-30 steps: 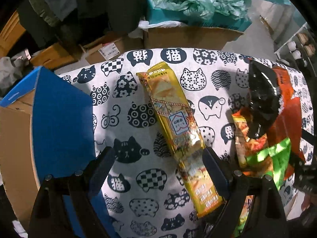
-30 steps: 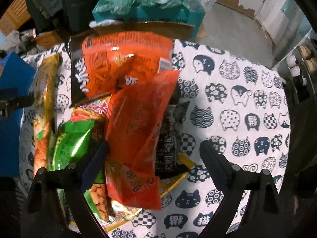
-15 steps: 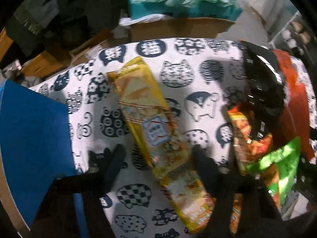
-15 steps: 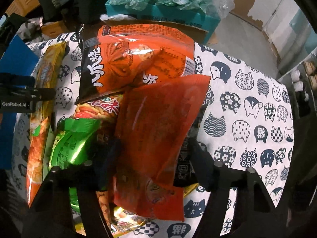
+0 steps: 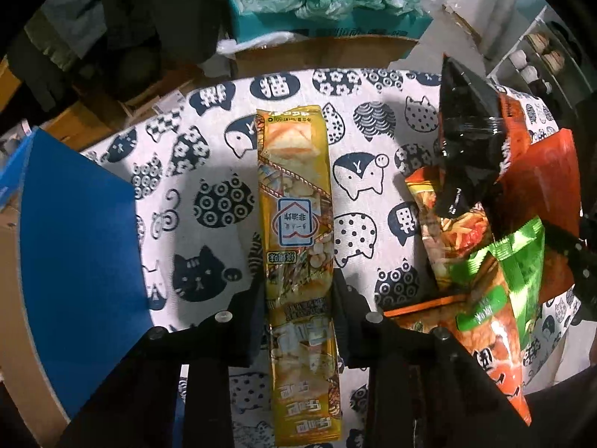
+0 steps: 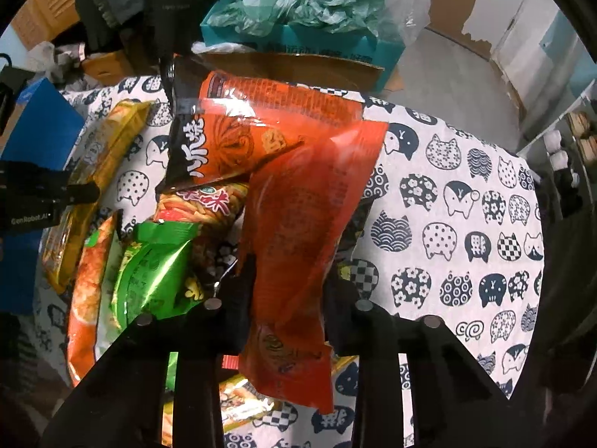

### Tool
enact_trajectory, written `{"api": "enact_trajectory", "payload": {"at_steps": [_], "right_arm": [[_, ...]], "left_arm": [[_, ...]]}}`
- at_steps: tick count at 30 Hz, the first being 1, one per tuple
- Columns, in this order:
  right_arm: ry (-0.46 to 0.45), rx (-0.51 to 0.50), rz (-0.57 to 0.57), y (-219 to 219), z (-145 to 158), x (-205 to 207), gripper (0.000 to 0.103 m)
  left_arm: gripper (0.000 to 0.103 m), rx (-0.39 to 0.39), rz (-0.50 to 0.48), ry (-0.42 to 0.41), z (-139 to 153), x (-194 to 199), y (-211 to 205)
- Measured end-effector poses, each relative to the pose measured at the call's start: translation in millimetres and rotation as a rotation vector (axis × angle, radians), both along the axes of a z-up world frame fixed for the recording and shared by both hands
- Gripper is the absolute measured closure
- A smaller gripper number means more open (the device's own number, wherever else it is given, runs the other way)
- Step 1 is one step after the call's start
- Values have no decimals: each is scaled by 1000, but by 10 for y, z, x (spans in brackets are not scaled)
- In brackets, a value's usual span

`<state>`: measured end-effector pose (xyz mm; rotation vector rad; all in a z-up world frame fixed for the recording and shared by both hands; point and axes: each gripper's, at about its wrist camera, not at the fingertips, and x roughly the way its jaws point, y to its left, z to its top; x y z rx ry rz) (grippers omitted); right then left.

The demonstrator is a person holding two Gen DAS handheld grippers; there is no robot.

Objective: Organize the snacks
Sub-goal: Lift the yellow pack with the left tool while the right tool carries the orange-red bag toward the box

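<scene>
My left gripper (image 5: pixel 298 298) is shut on a long yellow snack packet (image 5: pixel 294 224) that lies lengthwise on the cat-print cloth (image 5: pixel 186 171). My right gripper (image 6: pixel 287 291) is shut on a plain red-orange snack bag (image 6: pixel 298 246) atop a pile of snacks. The pile holds an orange-and-black bag (image 6: pixel 238 134), a green bag (image 6: pixel 149 272) and a shrimp-print bag (image 6: pixel 89 291). The pile also shows at the right of the left wrist view (image 5: pixel 492 224). The left gripper also shows at the left of the right wrist view (image 6: pixel 44 198), on the yellow packet (image 6: pixel 100 156).
A blue-topped cardboard box (image 5: pixel 74 261) stands at the left edge of the table. Behind the table are cardboard boxes (image 5: pixel 321 52) and a teal box with green plastic bags (image 6: pixel 298 11). Shelves with jars (image 6: pixel 567 142) stand at the far right.
Both grippers have moved forward and closed: the left one onto the yellow packet, the right one onto the red-orange bag.
</scene>
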<state>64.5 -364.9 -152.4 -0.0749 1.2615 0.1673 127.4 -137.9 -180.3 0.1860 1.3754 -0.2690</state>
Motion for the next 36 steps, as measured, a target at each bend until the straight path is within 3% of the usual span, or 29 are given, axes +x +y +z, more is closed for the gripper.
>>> {"api": "enact_trajectory", "payload": {"at_steps": [13,22,36], "right_arm": [[-79,7,-55,-144,394,-199,80],[-142,29,-58,-148,744,-342,80],[-219,65,-7,158,1194,-423,80]], "left_arm": [[71,35,-73,-138,568,-319,30],[71,33,-93,-187,859,-532,130],[71,24,-98,-291,1338,-775,391]]}}
